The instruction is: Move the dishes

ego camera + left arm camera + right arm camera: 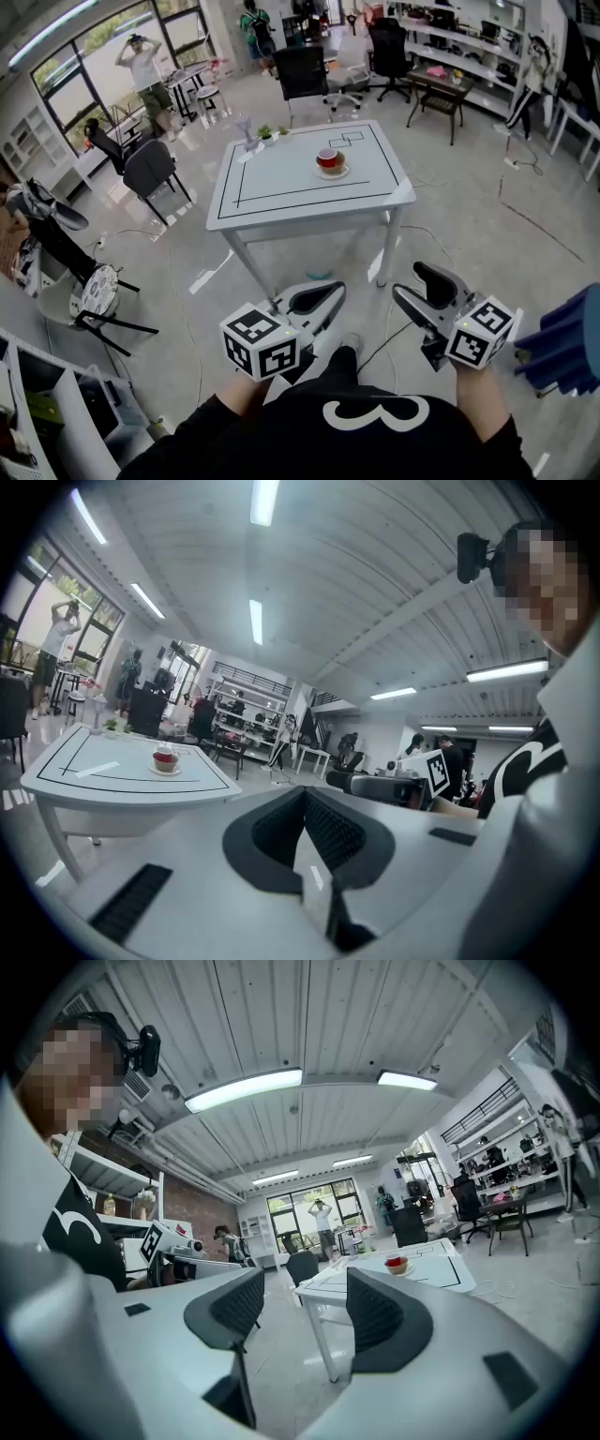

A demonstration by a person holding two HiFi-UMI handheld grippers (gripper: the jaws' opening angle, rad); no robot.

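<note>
A red cup on a white saucer (330, 161) stands toward the far right of a white table (281, 178) marked with black lines. Both grippers hang over the floor, well short of the table's near edge. My left gripper (328, 291) is shut, its dark pads meeting with nothing between them (305, 797). My right gripper (409, 281) is open and empty, and the floor shows through its gap (305, 1288). The cup (166, 758) shows small and far off in the left gripper view. In the right gripper view the cup (397, 1263) sits beyond the right pad.
A clear glass and a small plant (251, 133) stand at the table's far left corner. A dark chair (150, 167) sits left of the table and a black office chair (302, 70) beyond it. A blue object (567, 342) is on the floor at right. A cable runs under the table.
</note>
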